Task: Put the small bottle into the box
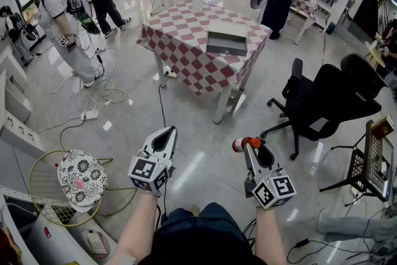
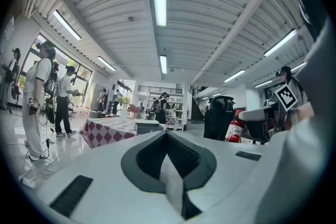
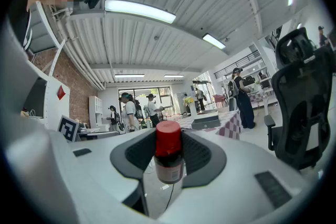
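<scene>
Big room w/ a shiny floor, and ppl stand around the edges. In the middle is a table [image 1: 186,40] w/ a red & white check cloth. The box [image 1: 226,39] sits on top of it. A black chair [image 1: 329,99] stands to the right. Near the bottom, the right gripper [image 1: 253,151] pinches the small bottle [image 1: 239,145], red cap at the far end, one jaw on each side. The bottle is up over the floor, well apart from the table & box. The left gripper [image 1: 166,134] is beside it, jaws pressed together w/ nothing in them. Both point toward the table.
</scene>
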A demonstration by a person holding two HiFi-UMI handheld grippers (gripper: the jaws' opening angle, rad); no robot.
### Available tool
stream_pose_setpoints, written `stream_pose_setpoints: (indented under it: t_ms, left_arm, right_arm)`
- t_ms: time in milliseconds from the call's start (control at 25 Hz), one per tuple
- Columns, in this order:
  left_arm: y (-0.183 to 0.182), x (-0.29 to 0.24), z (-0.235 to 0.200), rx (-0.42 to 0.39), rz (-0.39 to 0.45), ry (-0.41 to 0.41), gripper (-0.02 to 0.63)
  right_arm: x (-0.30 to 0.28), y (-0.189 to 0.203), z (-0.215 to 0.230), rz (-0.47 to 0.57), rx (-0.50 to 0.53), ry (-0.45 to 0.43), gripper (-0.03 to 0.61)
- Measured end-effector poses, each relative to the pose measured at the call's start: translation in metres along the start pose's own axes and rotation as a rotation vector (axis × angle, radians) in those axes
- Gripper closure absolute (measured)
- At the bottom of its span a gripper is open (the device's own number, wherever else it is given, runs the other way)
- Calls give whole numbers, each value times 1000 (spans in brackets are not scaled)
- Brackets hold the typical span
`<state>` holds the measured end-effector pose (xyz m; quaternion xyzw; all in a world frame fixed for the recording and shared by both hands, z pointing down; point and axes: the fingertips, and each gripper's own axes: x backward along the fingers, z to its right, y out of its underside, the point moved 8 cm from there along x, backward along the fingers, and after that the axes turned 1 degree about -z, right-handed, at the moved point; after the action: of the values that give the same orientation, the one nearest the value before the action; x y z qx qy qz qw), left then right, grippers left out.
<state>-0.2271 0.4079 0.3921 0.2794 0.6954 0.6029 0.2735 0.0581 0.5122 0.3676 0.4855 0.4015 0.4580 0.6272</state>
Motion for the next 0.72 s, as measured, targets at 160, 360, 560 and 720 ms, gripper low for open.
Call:
stream_pose_setpoints:
  t_ms: [160,360,560,720]
  left_arm:
    - [5,5,-13,-8,12,-22,614]
    - [3,5,-13,3,13,-8,614]
    - [8,1,-19,16,13,-17,614]
    - [10,-10,-26,17,17,-19,614]
  right_arm:
    - [-4,2,-3,-2,-3,-7,431]
    - [-8,1,-7,-13,1,-6,431]
    - [-16,4,-7,-30,11,-10,431]
    - [-31,7,0,-35,8,-9,431]
